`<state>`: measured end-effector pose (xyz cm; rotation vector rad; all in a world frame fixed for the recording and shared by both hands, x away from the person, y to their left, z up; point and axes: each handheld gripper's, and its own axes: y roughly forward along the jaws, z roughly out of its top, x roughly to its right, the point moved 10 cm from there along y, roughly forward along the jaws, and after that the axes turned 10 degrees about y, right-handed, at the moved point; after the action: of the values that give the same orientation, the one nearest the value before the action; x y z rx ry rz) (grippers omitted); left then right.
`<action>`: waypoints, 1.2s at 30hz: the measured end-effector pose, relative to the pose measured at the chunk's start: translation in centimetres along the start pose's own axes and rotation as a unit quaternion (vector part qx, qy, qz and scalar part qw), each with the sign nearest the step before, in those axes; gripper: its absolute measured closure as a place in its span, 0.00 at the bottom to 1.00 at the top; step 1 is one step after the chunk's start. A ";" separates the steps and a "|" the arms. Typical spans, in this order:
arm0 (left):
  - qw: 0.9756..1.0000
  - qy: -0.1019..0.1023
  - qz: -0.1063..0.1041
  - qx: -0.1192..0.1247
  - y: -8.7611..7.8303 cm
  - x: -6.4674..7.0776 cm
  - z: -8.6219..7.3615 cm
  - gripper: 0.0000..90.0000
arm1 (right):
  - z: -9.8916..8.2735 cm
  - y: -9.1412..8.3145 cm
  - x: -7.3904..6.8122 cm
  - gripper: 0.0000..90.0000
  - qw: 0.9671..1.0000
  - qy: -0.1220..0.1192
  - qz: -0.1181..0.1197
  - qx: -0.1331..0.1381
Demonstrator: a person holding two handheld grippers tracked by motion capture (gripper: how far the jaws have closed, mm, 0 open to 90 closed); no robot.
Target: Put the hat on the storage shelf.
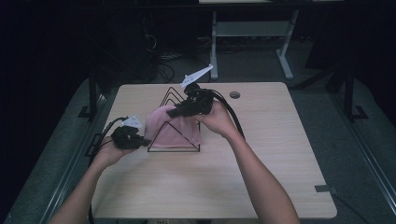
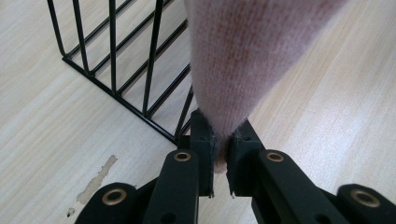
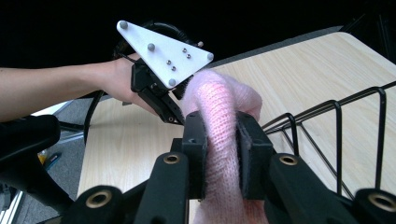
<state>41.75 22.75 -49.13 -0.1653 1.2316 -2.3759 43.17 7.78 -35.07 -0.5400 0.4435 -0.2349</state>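
A pink knitted cloth point(image 1: 170, 128) hangs stretched between the two grippers, draped over the black wire rack point(image 1: 173, 140) that stands on the light wooden counter point(image 1: 261, 154). The left gripper point(image 2: 222, 149) has its jaws clenched on a narrow tip of the knit, which widens away from them, with the rack's bars just to the left of the jaws. The right gripper point(image 3: 219, 140) has its jaws clamped on a thick bunched fold of the cloth; the rack's wire loops rise just to the right of them, and the other hand point(image 3: 116, 84) holds its gripper beyond.
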 end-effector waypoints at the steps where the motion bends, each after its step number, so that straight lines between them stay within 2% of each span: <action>1: 1.000 0.003 0.001 -0.001 0.1 -0.1 -0.1 0.91 | 0.0 0.1 -0.1 0.83 1.000 0.004 0.003 0.000; 3: 1.000 -0.003 0.000 -0.002 0.2 -0.1 -0.2 0.91 | -0.2 0.3 -0.1 0.83 1.000 0.003 0.004 -0.006; 11: 1.000 0.004 0.001 -0.022 0.6 -0.2 -0.8 0.92 | -0.5 1.0 -0.1 0.83 1.000 -0.002 0.007 -0.016; 20: 0.999 0.014 0.004 -0.039 1.1 -0.3 -1.4 0.92 | -1.1 1.5 0.2 0.82 1.000 0.005 0.003 -0.025; 28: 0.999 0.005 0.001 -0.038 1.2 -0.2 -2.2 0.92 | -1.5 1.8 0.5 0.80 1.000 0.008 0.005 -0.025; 32: 0.999 -0.001 0.001 -0.032 1.2 -0.1 -2.2 0.92 | -1.5 1.9 0.5 0.78 1.000 0.012 0.010 -0.022; 36: 1.000 0.000 0.006 -0.029 1.1 -0.2 -2.1 0.91 | -1.5 1.7 0.5 0.74 1.000 0.009 0.010 -0.014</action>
<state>41.67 23.87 -51.21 -0.1749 1.3000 -2.3311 43.12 8.33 -37.32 -0.5614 0.4701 -0.2143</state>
